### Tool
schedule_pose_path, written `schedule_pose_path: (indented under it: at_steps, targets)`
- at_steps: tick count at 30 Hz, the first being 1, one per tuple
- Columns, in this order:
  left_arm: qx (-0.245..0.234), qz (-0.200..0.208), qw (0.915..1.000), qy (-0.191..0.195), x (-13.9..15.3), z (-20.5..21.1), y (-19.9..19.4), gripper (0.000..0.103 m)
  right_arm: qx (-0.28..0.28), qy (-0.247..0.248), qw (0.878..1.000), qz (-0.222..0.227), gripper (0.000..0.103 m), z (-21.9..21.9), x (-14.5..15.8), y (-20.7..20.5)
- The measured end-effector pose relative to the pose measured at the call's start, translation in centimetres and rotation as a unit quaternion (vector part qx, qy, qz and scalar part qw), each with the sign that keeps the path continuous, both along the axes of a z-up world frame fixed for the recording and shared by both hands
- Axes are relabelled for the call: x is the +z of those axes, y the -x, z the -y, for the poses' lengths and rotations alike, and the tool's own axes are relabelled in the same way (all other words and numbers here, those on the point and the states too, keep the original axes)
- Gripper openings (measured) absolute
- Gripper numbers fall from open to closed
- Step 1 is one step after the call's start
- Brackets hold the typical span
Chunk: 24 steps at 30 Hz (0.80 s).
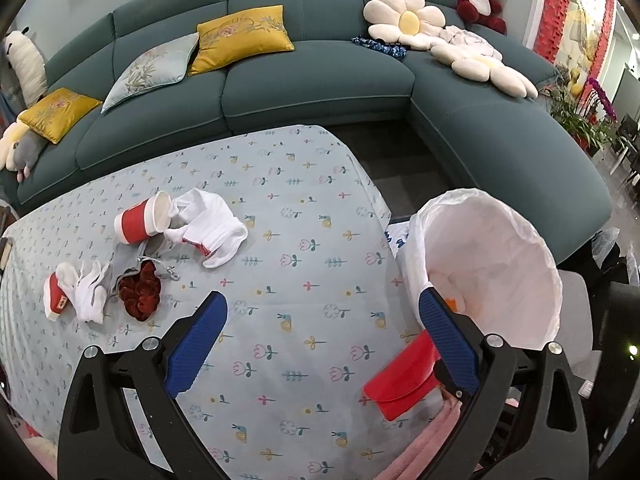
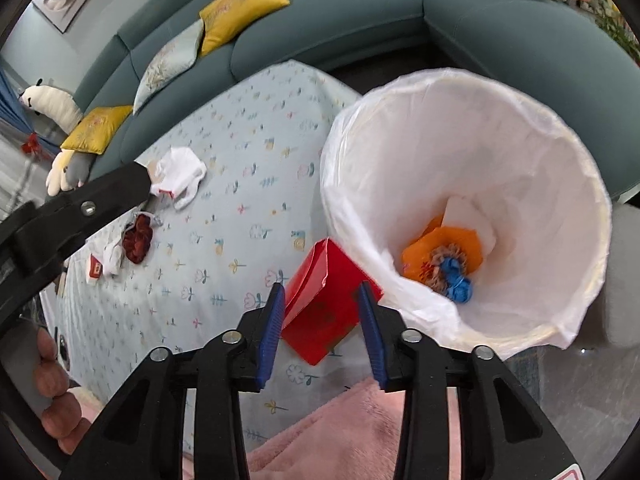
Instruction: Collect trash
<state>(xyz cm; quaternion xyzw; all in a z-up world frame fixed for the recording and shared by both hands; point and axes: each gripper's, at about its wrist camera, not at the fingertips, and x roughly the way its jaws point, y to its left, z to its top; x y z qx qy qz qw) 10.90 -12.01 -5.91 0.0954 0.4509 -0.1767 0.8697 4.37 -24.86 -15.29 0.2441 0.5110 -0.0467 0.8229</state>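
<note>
A red envelope (image 2: pixel 320 312) lies on the flowered tablecloth (image 2: pixel 224 248) by the bin. It shows between the blue pads of my right gripper (image 2: pixel 321 292), which is open and hovers over it; I see no pad pressing on it. My left gripper (image 1: pixel 323 300) is wide open above the cloth with nothing in it, and its right finger sits beside the red envelope (image 1: pixel 400 380). The white-lined bin (image 2: pixel 540 152) holds orange paper (image 2: pixel 440 248) and a blue crumpled scrap (image 2: pixel 458 284). Further left lie a red-and-white paper cup (image 1: pixel 142 220), a second cup (image 1: pixel 56 300) and white socks (image 1: pixel 212 228).
A dark red scrunchie (image 1: pixel 140 292) and a grey cloth (image 1: pixel 128 260) lie by the cups. A pink blanket (image 2: pixel 340 432) sits at the near table edge. A teal sofa (image 1: pixel 320 88) with cushions runs behind the table. A hand (image 2: pixel 52 380) shows at the lower left of the right wrist view.
</note>
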Motion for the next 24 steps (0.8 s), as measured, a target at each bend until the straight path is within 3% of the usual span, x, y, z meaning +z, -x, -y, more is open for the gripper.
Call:
schedule_pose_path:
  at_steps: [3,12,16,19,21,24]
  targets:
    - [-0.002,-0.002,1.0000,-0.001,-0.2,-0.1,-0.1,0.092,0.011,-0.017,1.000,-0.004,0.005,0.0,-0.4,-0.5]
    - [-0.007,-0.005,1.0000,0.002,-0.5,0.1,0.1,0.092,-0.028,0.021,0.998,0.052,0.001,2.2,3.6,0.0]
    - [-0.009,-0.005,0.9999,0.003,-0.4,0.2,0.3,0.092,-0.071,0.065,0.993,0.062,0.001,4.5,5.4,0.4]
    - [-0.009,-0.006,0.9999,0.006,-0.2,0.1,0.5,0.092,-0.109,0.097,0.987,0.061,0.008,5.8,6.3,0.8]
    - [-0.010,-0.007,0.9999,0.007,-0.1,0.1,0.6,0.092,-0.118,0.097,0.986,0.065,0.027,6.0,6.6,1.3]
    - [-0.009,-0.008,0.9999,0.010,0.0,-0.2,0.6,0.092,-0.118,0.099,0.985,0.075,0.032,5.5,7.2,1.4]
